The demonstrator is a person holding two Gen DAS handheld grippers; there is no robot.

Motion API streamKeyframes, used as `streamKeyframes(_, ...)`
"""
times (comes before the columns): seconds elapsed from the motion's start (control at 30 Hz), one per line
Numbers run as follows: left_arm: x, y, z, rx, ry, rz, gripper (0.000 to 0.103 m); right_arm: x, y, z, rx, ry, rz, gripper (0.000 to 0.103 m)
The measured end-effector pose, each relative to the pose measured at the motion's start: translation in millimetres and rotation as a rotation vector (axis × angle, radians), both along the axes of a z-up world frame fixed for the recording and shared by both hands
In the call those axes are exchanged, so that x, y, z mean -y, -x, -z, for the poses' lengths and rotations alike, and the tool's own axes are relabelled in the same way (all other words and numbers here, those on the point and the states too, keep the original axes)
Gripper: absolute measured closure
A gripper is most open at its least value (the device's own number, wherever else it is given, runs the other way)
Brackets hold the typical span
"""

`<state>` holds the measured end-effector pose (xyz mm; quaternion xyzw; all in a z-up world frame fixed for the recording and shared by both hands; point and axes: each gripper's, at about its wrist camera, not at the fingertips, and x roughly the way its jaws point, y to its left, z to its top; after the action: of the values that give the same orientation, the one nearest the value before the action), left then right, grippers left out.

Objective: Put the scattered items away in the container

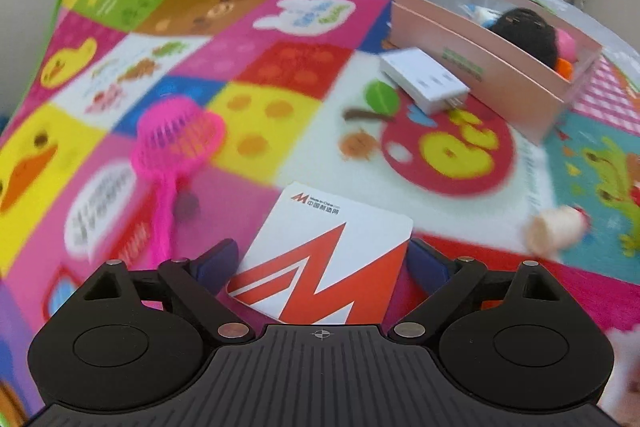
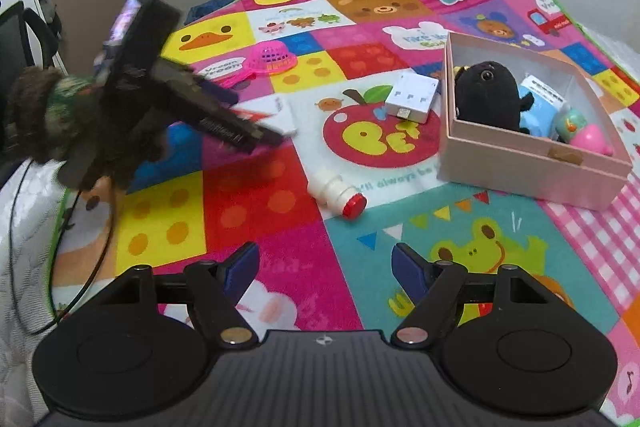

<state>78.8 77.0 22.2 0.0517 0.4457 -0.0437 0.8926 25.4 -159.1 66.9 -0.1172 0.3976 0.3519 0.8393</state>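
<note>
A white card with a red M logo [image 1: 320, 259] sits between the fingers of my left gripper [image 1: 320, 261], whose pads touch its two long edges; the card looks sharp while the mat behind is blurred. In the right wrist view the left gripper [image 2: 256, 123] hovers over the mat with the card [image 2: 286, 115] at its tip. My right gripper [image 2: 324, 267] is open and empty above the mat. A small white bottle with a red cap [image 2: 336, 193] lies ahead of it. The pink box [image 2: 520, 163] holds a black plush toy [image 2: 488, 95] and several small items.
A white plug adapter [image 2: 412, 97] lies beside the box's left wall. A pink plastic strainer [image 2: 272, 57] lies further left on the colourful play mat [image 2: 260, 203]. A person's furry sleeve [image 2: 36, 115] holds the left gripper. The mat's green edge borders a pale floor.
</note>
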Motion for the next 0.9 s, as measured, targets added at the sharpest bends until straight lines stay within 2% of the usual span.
streamKeyframes(0.13,22,31,-4,-0.076,0.100,0.015,0.004,-9,-5,6,0.009,-0.010,0.007,0.031)
streamKeyframes(0.2,32,39,-8,-0.093,0.115,0.044,0.004,-13,-8,9,0.019,-0.008,0.014,0.039)
streamKeyframes(0.27,33,46,-13,-0.087,0.117,0.030,0.003,-18,-11,12,0.041,0.015,0.015,0.041)
streamKeyframes(0.4,21,52,-15,-0.101,0.134,-0.029,0.003,-21,-18,17,0.078,0.077,0.022,0.042)
streamKeyframes(0.5,11,54,-14,-0.119,0.152,-0.060,0.002,-16,-28,18,0.048,0.060,0.054,0.042)
streamKeyframes(0.67,8,59,-10,-0.124,0.128,-0.049,0.002,-22,-42,24,0.018,0.044,0.034,0.042)
streamKeyframes(0.73,11,60,-10,-0.108,0.102,-0.029,0.002,-25,-45,25,0.019,0.049,0.034,0.052)
streamKeyframes(0.77,13,62,-11,-0.095,0.084,-0.015,0.002,-26,-46,25,0.033,0.068,0.041,0.056)
streamKeyframes(0.9,19,64,-13,-0.072,0.050,0.025,0.001,-25,-47,24,0.103,0.122,0.050,0.056)
